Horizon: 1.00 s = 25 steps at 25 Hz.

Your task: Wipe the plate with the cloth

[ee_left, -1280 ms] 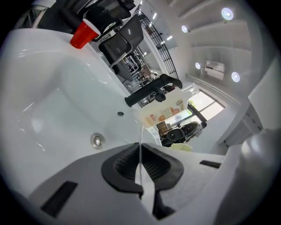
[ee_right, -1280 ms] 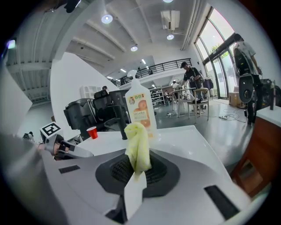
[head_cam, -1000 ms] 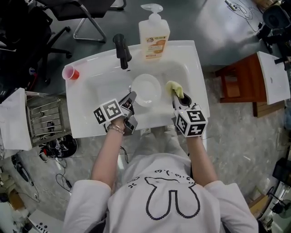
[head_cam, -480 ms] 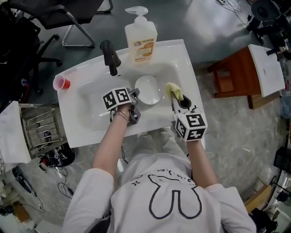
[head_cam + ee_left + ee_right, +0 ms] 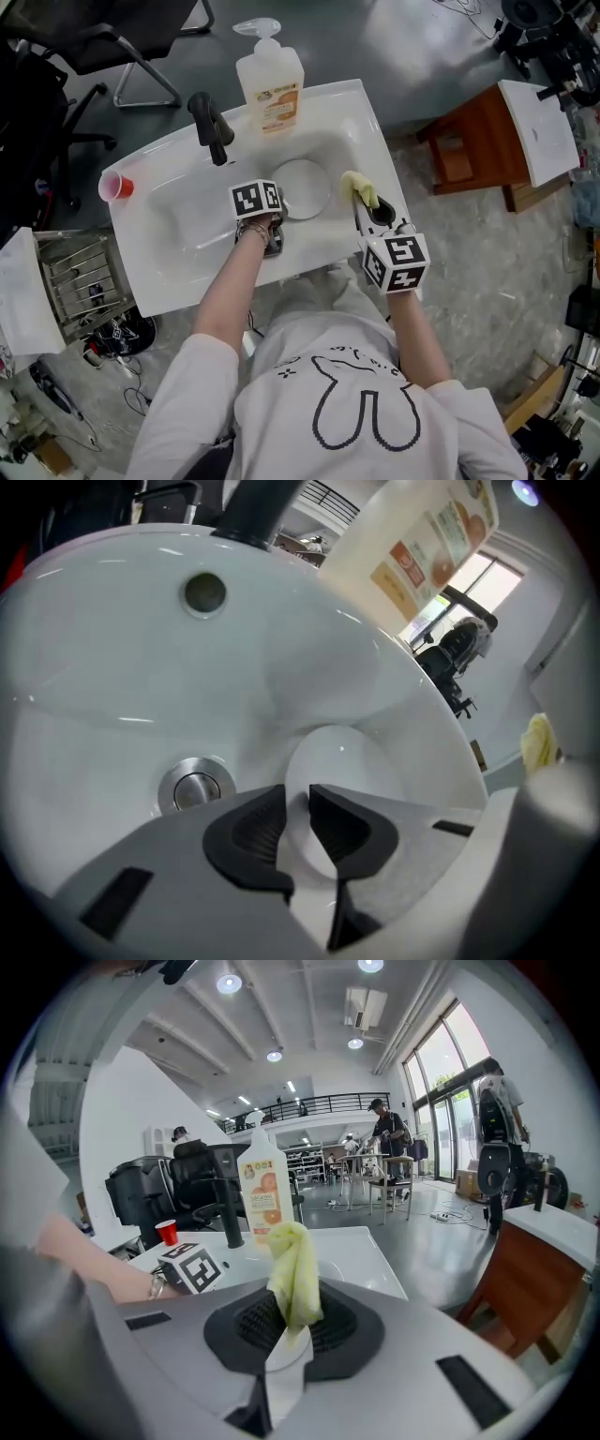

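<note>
The white round plate lies in the sink basin; the crumpled yellow cloth stands pinched beside it.

Lab-like workshop hall: mezzanine, office chairs, loose floor cables (sink standing alone).

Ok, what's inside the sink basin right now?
A white plate lies in the sink, beside the drain. The left gripper, jaws just opening and gripping nothing, reaches in and covers the plate's near edge. What lies beneath the plate is hidden.
</note>
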{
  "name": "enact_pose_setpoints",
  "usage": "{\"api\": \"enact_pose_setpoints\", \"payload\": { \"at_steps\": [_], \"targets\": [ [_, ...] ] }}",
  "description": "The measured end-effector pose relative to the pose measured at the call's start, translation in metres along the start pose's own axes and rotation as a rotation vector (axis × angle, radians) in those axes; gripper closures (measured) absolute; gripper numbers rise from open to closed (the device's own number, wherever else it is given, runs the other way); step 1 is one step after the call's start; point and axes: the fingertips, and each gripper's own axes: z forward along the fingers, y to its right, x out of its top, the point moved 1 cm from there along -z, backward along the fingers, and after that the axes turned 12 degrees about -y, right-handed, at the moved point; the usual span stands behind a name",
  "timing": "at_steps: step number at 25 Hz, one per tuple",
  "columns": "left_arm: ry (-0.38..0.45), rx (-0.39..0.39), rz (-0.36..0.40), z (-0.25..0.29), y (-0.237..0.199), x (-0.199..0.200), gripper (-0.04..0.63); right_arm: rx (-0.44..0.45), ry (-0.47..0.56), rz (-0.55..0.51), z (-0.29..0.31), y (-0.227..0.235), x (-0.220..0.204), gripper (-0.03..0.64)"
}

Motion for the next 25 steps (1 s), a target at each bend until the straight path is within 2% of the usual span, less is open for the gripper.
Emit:
{"api": "enact_pose_setpoints", "payload": {
  "at_steps": [5,9,12,15,17,22,25],
  "targets": [
    [-0.011,0.012,0.065,0.003,0.006,0.0,0.502,-0.03,0.005,0.012,-0.008,0.005,-0.001,0.569],
    [0.023,-0.022,0.08,-0.01,0.009,0.006,0.35,-0.043,0.02,0.019,-0.013,0.001,0.002,0.569],
    [0.07,-0.061,0.101,-0.031,0.013,0.01,0.276,-0.058,0.031,0.031,-0.015,-0.005,0.004,0.569],
    [0.121,-0.119,0.123,-0.054,0.014,0.008,0.239,-0.077,0.036,0.028,-0.018,-0.014,0.006,0.569],
    [0.157,-0.132,0.134,-0.07,0.01,0.006,0.218,-0.084,0.048,0.016,-0.023,-0.021,0.008,0.569],
    [0.282,-0.108,0.174,-0.116,-0.001,0.007,0.187,-0.106,0.091,0.011,-0.029,-0.03,0.016,0.569],
    [0.349,-0.078,0.2,-0.142,-0.005,0.004,0.184,-0.079,0.111,0.001,-0.031,-0.036,0.023,0.569]
  ]
}}
